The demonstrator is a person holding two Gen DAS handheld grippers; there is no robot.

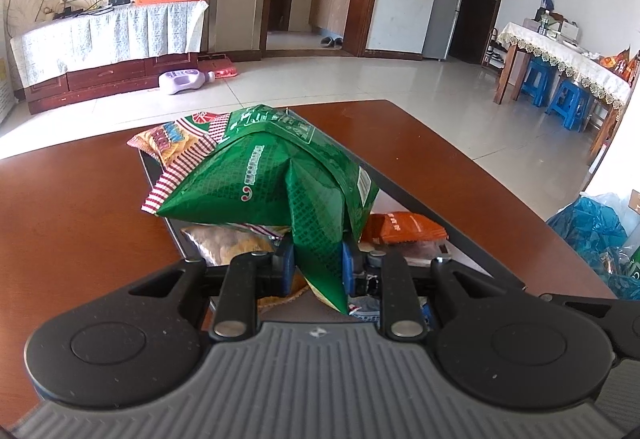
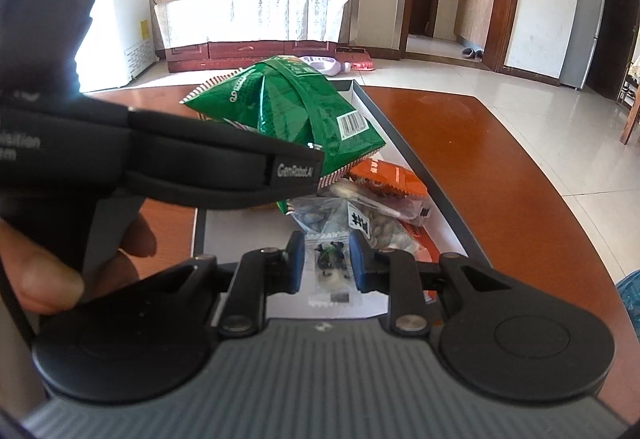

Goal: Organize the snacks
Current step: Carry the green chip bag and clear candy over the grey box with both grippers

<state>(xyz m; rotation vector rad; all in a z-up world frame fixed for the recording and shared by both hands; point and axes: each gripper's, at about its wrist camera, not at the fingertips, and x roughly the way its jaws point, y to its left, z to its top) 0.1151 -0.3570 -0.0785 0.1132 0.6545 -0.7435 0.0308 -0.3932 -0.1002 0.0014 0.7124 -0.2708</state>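
My left gripper [image 1: 318,263] is shut on the lower corner of a crumpled green snack bag [image 1: 272,179], which hangs over a shallow dark-rimmed tray [image 1: 420,199]. Under it in the tray lie a red-checked cracker bag [image 1: 180,143], a clear chip bag [image 1: 228,239] and an orange packet [image 1: 404,225]. In the right wrist view the green bag [image 2: 288,107] juts out past the left tool's black housing [image 2: 200,167]. My right gripper [image 2: 326,263] is shut on a small clear packet [image 2: 330,259] with dark pieces inside, over the tray's white bottom [image 2: 240,227].
The tray sits on a brown wooden table [image 1: 80,207]. A clear bag of nuts [image 2: 360,223] and the orange packet [image 2: 384,179] lie just beyond my right fingers. A person's hand [image 2: 40,271] grips the left tool. A blue plastic bag [image 1: 592,227] sits off the table's right edge.
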